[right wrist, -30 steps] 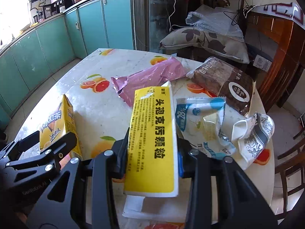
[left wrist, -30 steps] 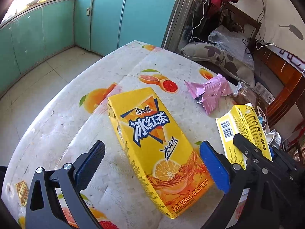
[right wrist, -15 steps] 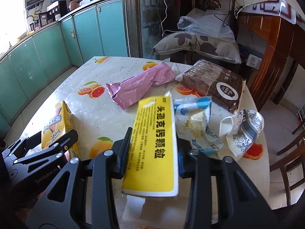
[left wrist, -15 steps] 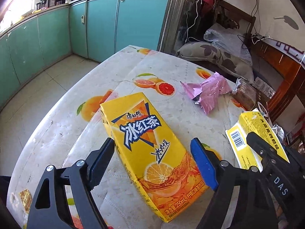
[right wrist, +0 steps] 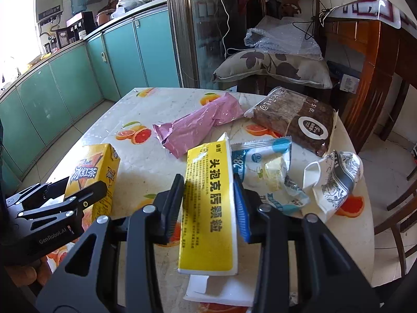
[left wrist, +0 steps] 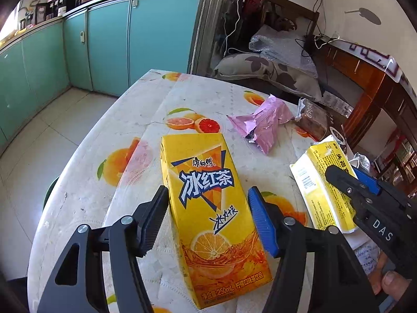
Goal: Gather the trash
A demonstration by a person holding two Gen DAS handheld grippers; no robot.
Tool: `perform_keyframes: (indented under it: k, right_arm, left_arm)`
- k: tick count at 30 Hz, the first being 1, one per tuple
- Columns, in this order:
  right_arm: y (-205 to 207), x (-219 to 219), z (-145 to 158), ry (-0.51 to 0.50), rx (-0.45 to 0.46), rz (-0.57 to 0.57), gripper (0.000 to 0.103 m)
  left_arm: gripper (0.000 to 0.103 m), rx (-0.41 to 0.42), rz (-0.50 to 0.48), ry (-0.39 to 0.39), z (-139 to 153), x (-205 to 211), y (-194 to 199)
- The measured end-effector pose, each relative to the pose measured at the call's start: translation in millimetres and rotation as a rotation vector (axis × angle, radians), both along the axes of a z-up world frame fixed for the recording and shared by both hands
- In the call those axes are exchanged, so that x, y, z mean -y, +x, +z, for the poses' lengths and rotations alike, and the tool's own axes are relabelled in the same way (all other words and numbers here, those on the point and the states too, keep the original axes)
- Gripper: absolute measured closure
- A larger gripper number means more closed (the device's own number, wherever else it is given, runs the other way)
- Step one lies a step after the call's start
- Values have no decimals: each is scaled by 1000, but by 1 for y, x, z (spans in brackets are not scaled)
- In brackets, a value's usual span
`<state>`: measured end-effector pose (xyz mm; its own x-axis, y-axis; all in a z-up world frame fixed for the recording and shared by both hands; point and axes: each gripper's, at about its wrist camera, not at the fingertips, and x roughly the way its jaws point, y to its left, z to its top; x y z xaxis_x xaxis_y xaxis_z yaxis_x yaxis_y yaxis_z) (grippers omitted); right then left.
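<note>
A yellow iced-tea carton point(left wrist: 208, 208) sits between the fingers of my left gripper point(left wrist: 207, 216); the jaws are closed against its sides. The carton also shows in the right wrist view point(right wrist: 91, 177), lifted and upright. My right gripper point(right wrist: 209, 203) is shut on a yellow medicine box point(right wrist: 208, 203) and holds it above the table; this box shows in the left wrist view point(left wrist: 320, 187). A pink wrapper point(right wrist: 198, 127), a brown bread bag point(right wrist: 294, 117), a blue-white wrapper point(right wrist: 265, 172) and a crumpled paper cup point(right wrist: 336, 174) lie on the table.
The round table has a fruit-print cloth point(left wrist: 135, 120). A white sheet point(right wrist: 219, 289) lies under my right gripper. Teal cabinets point(left wrist: 109, 41) stand to the left. A pillow point(right wrist: 273, 67) and wooden furniture point(right wrist: 370, 60) stand behind the table, and a chair point(right wrist: 398, 224) at the right.
My left gripper has closed in from wide open onto the iced-tea carton, which now stands more upright. My right gripper has lifted the medicine box slightly.
</note>
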<state>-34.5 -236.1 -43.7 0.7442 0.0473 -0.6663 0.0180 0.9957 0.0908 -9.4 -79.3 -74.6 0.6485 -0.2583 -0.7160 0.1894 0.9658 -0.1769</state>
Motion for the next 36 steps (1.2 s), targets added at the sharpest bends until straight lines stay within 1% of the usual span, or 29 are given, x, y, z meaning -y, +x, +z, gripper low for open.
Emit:
perform_keyframes:
  k: [8,13,17,25,30,36]
  right_arm:
    - [-6,3,6,45,50,-21,67]
    - [-9,-6,10,33,67,0,67]
    - [-11,-16,11,26,71,21,67]
    - [-7,-31,7,20,71,43,67]
    - [-9,-39,9,4,77,56,67]
    - [-12,-44,13,-16,98,53,67]
  left_arm:
    - [43,73,-74,9,16,1,-10]
    - [43,117,-99,22,29,-6,-13]
    - [43,143,-99,25,36,-13,-13]
    - [43,160,-83,29,40,-36,-5]
    - [43,164,-75,15,43,-52,4]
    - [43,199,-129,50,51,-63,22]
